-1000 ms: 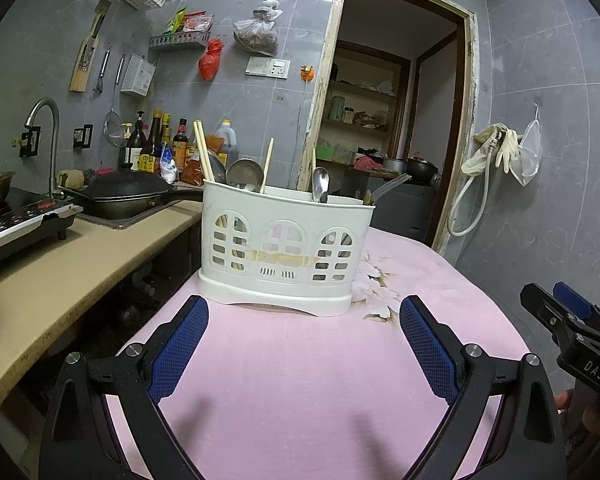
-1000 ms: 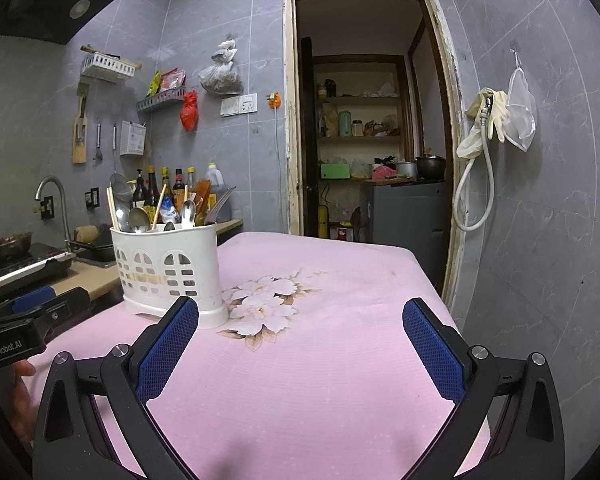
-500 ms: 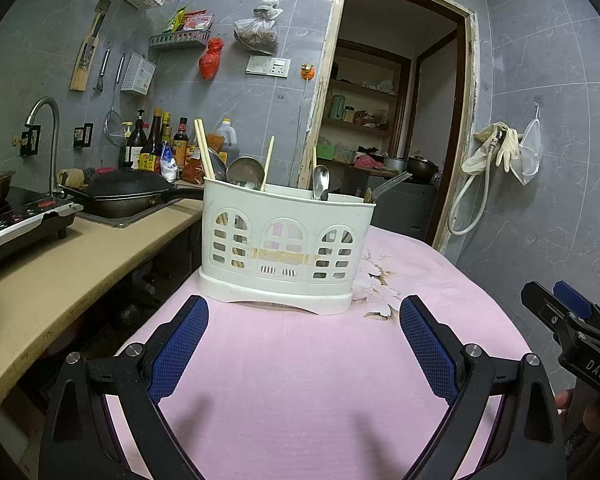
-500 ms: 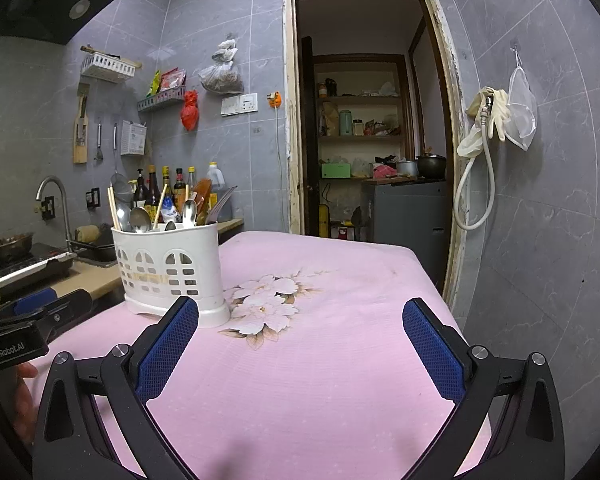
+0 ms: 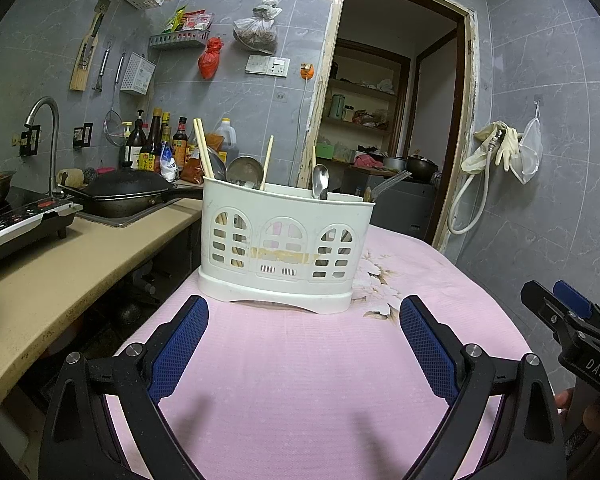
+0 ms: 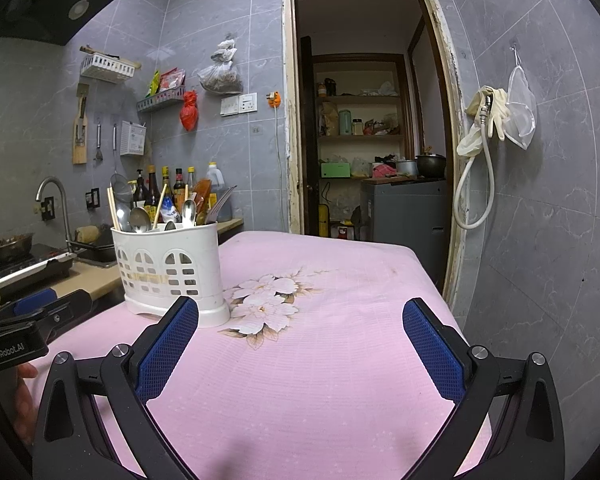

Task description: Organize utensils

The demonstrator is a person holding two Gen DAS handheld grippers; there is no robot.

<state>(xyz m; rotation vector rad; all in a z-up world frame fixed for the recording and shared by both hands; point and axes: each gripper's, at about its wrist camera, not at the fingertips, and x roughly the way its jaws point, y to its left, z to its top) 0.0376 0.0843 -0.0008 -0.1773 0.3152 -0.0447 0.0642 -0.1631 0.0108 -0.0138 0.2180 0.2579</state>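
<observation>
A white plastic utensil caddy stands on the pink flowered tablecloth. It holds chopsticks, spoons, a ladle and a fork. My left gripper is open and empty, just in front of the caddy. My right gripper is open and empty over the cloth, with the caddy to its front left. Each gripper shows at the edge of the other's view.
A beige counter runs along the left with an induction hob, a black wok, a tap and sauce bottles. A doorway opens behind the table. A hose and gloves hang on the right wall.
Almost nothing has moved. Both grippers stay open and hold their place, with only a slight drift of the views.
</observation>
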